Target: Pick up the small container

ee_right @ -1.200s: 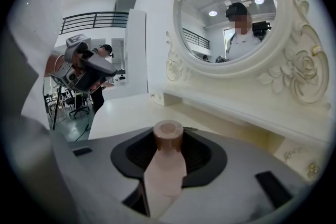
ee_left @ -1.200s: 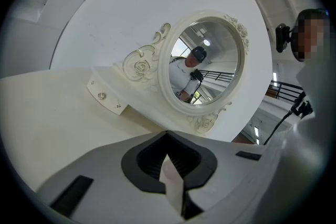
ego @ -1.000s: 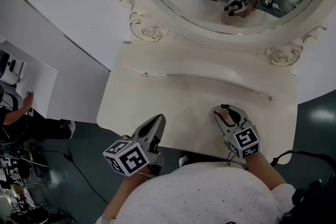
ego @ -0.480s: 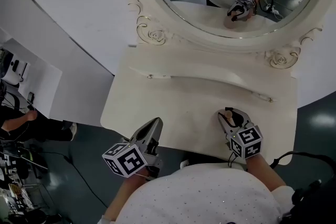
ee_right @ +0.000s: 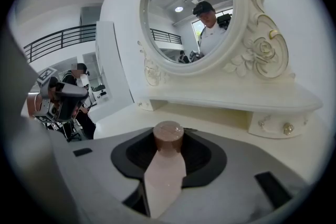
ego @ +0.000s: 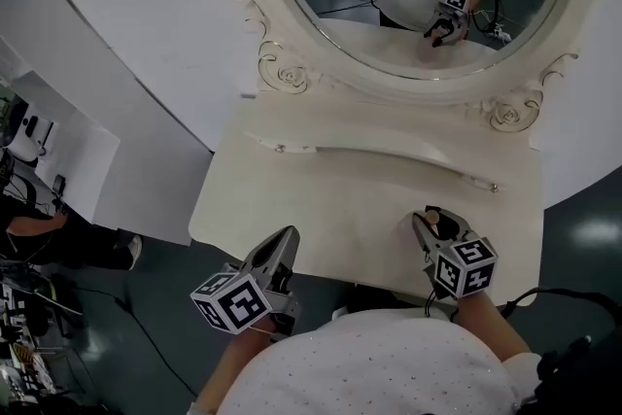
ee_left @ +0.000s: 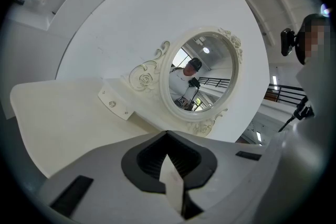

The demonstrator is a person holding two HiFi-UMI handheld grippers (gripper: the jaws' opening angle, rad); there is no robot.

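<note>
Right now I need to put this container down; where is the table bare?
The cream dressing table top is bare across its middle, between the left gripper and right gripper, back to the raised drawer shelf. Tight only front right, where that gripper holds the small pinkish-brown capped container.

Dressing table, as my head camera looks down on it: the cream dressing table [ego: 360, 209] stands against a curved white wall [ego: 146, 15], with its near edge over dark floor [ego: 583, 238]. Along the back of its top sits a long raised shelf [ego: 389, 133]. I can pick out one small drawer knob [ego: 280, 149] at the shelf's left end and another [ego: 493, 187] at its right. An oval mirror [ego: 418, 5] in a cream frame stands on that shelf, with a carved rose [ego: 283, 73] at each lower corner.
</note>
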